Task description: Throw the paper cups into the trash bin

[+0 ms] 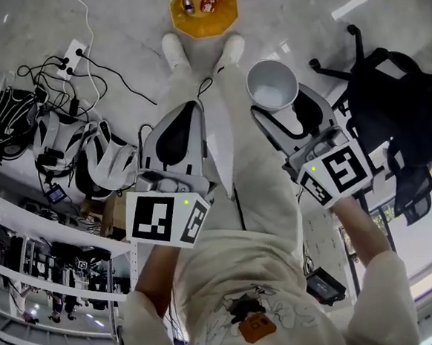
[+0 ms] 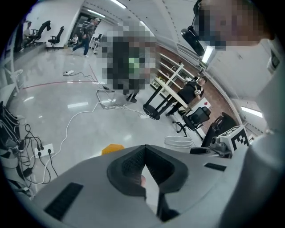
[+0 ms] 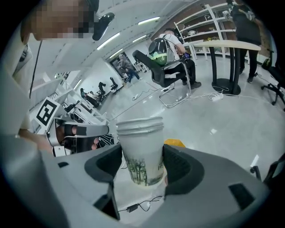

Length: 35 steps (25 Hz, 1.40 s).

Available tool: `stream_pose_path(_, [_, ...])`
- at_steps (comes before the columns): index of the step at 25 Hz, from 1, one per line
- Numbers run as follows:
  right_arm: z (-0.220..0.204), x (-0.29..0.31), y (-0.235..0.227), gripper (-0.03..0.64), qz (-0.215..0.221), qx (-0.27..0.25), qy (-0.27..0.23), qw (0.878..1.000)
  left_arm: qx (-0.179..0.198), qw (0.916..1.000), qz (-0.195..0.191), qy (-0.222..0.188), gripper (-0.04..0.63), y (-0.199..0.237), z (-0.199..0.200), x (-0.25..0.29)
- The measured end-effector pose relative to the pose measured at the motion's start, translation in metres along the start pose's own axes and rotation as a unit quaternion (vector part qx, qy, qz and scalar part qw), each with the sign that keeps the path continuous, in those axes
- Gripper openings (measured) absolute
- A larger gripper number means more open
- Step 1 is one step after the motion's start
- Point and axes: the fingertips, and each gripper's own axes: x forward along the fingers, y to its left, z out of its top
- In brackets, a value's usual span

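Seen from above in the head view, a white paper cup [image 1: 272, 86] with a green tree print sits upright between the jaws of my right gripper [image 1: 286, 112], which is shut on it. It looks like two cups nested, with doubled rims [image 3: 139, 126]. The right gripper view has the cup [image 3: 140, 153] clamped at its lower half. My left gripper [image 1: 186, 112] is shut with nothing in it, its pads [image 2: 133, 165] pressed together. The yellow trash bin [image 1: 204, 11] stands on the floor ahead of the person's shoes, with red litter inside; its edge [image 2: 112, 149] [image 3: 175, 143] shows past each gripper's jaws.
A power strip [image 1: 73, 56] and tangled black cables lie on the floor at the left, beside several headsets [image 1: 59, 142]. A black office chair [image 1: 399, 113] stands at the right. A small black box [image 1: 325, 286] lies by the person's right leg. People stand farther off.
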Motion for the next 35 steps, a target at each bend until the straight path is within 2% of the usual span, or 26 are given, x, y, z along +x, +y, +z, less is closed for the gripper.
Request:
stream_pose_path(5, [-0.017,0.053,-0.027,0.299,-0.007,-0.015,0.007,1.000,0.001,0.9999,0.015,-0.002,0.006,0.030,-0.023,0.044])
stream_pose_path(8, [-0.023,0.086,-0.043,0.299,-0.020,-0.036,0.009,0.999,-0.011,0.9996,0.024,-0.004,0.006,0.051,-0.036,0.065])
stream_pose_path(11, [-0.036,0.123,-0.071,0.299,-0.032,-0.031,0.006,0.999,-0.008,0.9992,0.038,-0.002,0.006,0.069,-0.059,0.100])
stream_pose_path(15, [-0.058,0.174,-0.105,0.299,-0.041,-0.026,0.011,0.999,-0.053,0.9957,0.075,0.010,0.006,0.104,-0.094,0.148])
stream_pose_path(19, [-0.080,0.215,-0.128,0.299,-0.060,-0.025,0.030,0.997,-0.078,0.9925,0.094,0.003,0.006,0.135,-0.111,0.188])
stream_pose_path(25, [-0.118,0.274,-0.158,0.299,-0.075,-0.030,0.066,0.995,-0.084,0.9897,0.115,0.014,0.006,0.184,-0.139,0.248])
stream_pose_path(30, [-0.139,0.316,-0.176,0.299,-0.062,-0.029,0.093,0.993,-0.087,0.9863,0.134,0.038,0.006,0.214,-0.168,0.291])
stream_pose_path(35, [-0.159,0.352,-0.190,0.299,-0.067,-0.038,0.119,0.990,-0.072,0.9863,0.139,0.053,0.006,0.236,-0.182,0.321])
